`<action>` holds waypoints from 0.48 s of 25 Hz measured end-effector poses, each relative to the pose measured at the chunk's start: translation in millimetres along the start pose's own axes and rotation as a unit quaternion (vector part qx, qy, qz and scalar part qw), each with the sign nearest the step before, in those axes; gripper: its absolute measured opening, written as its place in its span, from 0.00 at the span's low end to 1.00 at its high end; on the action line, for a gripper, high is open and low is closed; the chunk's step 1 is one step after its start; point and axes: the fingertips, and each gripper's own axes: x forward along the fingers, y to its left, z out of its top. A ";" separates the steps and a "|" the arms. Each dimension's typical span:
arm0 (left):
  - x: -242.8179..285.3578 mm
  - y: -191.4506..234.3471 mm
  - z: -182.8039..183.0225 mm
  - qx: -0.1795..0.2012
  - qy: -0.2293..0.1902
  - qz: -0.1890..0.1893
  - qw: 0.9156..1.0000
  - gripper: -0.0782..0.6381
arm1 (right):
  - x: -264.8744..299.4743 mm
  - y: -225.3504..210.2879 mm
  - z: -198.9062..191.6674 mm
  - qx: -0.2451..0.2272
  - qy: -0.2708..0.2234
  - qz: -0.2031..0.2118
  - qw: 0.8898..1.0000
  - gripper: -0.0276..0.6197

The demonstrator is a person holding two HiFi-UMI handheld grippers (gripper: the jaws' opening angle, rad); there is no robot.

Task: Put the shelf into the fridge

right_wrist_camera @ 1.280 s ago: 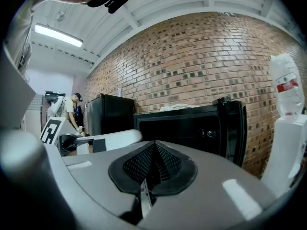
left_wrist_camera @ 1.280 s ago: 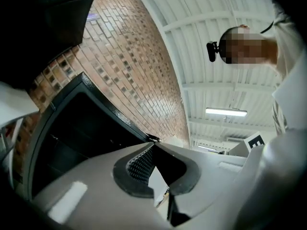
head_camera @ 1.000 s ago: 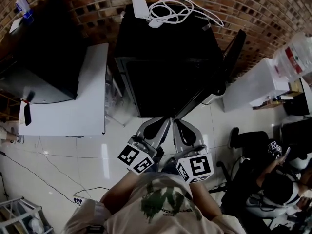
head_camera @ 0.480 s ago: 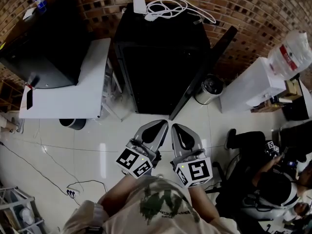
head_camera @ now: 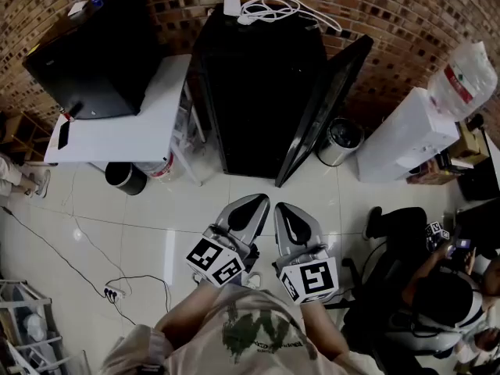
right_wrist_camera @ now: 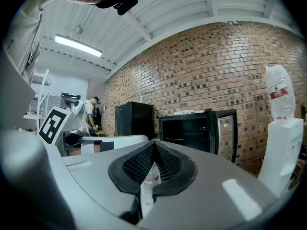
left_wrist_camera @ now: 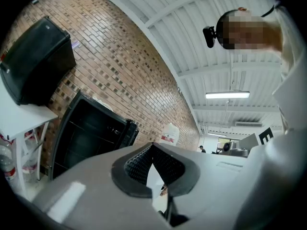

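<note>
1. Nearest to us, both forearms are tucked in at the chest. The hands sit side by side, and each gripper's marker cube faces up.
2. The left gripper [head_camera: 257, 200] points ahead and roughly level toward the fridge. Its fingers [left_wrist_camera: 136, 163] are closed tip to tip with nothing held.
3. The right gripper [head_camera: 283, 206] lies just beside it and parallel. Its fingers [right_wrist_camera: 139, 163] are also pressed together and empty.
4. Across the tiled floor [head_camera: 156, 225], well apart from both grippers, the black fridge [head_camera: 262, 84] stands against the brick wall [head_camera: 406, 14]. Its door [head_camera: 322, 108] is swung open on the right. We cannot pick out the shelf.
5. A white tabletop [head_camera: 117, 127] is left of the fridge, and a water dispenser [head_camera: 410, 135] is to its right.
</note>
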 end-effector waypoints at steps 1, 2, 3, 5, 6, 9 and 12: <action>-3.8 -5.9 0.1 0.003 0.000 0.003 1.000 0.11 | -6.7 3.0 0.4 0.000 -0.001 0.003 1.000 0.04; -7.3 -11.9 0.5 0.006 0.001 0.005 1.000 0.11 | -12.8 5.6 1.3 0.000 -0.003 0.005 1.000 0.04; -10.5 -17.9 1.4 0.009 0.001 0.006 1.000 0.11 | -18.1 7.9 2.5 0.000 -0.004 0.006 1.000 0.04; -17.1 -27.5 5.0 0.019 -0.002 0.007 1.000 0.11 | -26.0 13.0 5.6 0.000 -0.008 0.008 1.000 0.04; -21.0 -30.6 7.1 0.024 -0.005 0.008 1.000 0.11 | -28.9 16.3 7.2 -0.001 -0.010 0.010 1.000 0.04; -33.3 -35.9 9.9 0.029 -0.011 0.014 0.999 0.11 | -36.8 26.1 9.6 -0.003 -0.014 0.014 1.000 0.04; -43.1 -40.7 8.9 0.020 -0.011 0.017 1.000 0.11 | -43.6 32.6 10.1 -0.004 -0.014 0.017 1.000 0.04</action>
